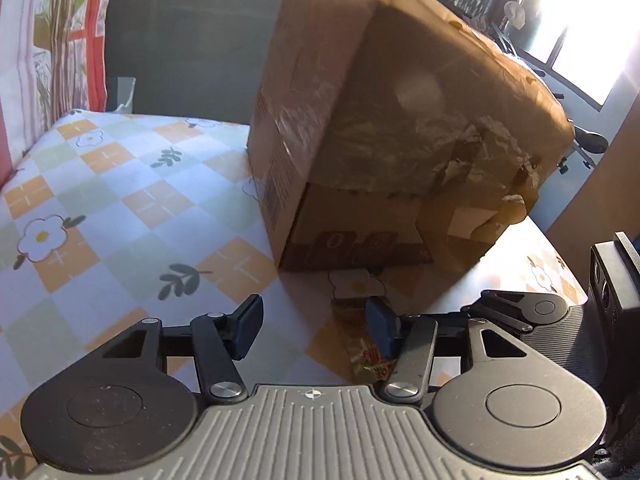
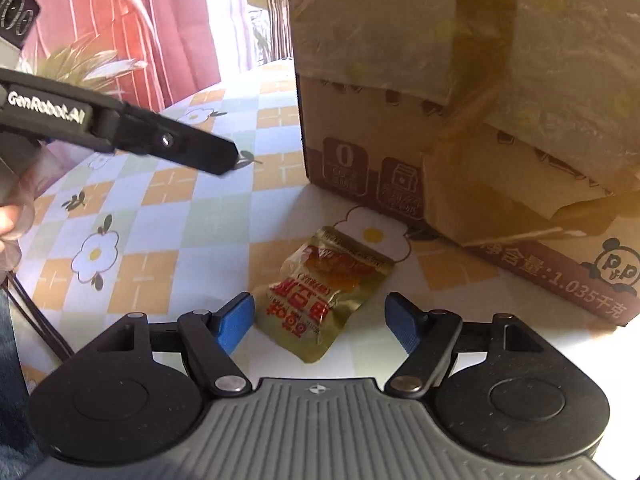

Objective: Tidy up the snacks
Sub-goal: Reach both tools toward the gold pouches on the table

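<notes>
On the checkered floral tablecloth (image 2: 168,200), a crinkled gold foil snack packet (image 2: 320,296) lies just before the taped brown cardboard box (image 2: 400,80). Right gripper (image 2: 320,316) gapes wide over the packet, pads not touching. Left gripper (image 1: 316,328) half-spread, nothing gripped.

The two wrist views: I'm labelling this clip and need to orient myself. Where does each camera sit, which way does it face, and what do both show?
Left wrist: on the left gripper, angled down at the cardboard box; the right gripper's body shows at right.
Right wrist: on the right gripper, angled down at the gold snack packet; a hand holding the left gripper shows at left.
Shared: box, packet, checked tablecloth.
</notes>
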The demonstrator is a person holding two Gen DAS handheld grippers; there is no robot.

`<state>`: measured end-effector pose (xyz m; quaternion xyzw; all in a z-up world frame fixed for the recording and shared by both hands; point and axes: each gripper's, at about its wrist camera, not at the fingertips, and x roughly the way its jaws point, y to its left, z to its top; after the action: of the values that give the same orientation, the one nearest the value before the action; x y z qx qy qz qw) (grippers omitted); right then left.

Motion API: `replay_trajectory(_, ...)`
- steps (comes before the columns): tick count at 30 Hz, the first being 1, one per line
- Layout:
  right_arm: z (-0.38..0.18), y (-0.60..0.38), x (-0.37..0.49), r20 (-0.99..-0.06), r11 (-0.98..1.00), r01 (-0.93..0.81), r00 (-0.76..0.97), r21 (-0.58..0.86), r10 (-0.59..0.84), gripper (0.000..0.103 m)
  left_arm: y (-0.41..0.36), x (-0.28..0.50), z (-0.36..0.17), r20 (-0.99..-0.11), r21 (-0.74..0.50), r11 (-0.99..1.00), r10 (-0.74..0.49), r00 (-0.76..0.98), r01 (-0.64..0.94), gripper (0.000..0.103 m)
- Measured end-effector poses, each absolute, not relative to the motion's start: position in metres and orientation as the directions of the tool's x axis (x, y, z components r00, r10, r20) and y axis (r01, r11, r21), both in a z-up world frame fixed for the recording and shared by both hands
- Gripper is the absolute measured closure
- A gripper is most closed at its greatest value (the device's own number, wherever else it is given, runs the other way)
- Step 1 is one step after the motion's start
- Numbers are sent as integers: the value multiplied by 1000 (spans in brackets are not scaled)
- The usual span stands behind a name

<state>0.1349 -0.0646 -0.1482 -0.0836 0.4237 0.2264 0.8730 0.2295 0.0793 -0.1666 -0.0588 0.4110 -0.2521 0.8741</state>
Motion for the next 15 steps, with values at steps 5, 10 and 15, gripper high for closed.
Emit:
replay_trajectory(5,-152,-64,128,-766,860,-511,549,8,333,32,57,233,-192,-720,-367,832,-538,439,416,48)
replay_trajectory(10,-153,-65,127,-757,849,-528,549,15,355,34,42,231,-207,-718,-398,821,-557,418,410,49)
replay_trajectory(15,-154,-67,125,-743,845,-535,556,22,372,34,31,232,-212,-708,-427,800,-585,395,421,60)
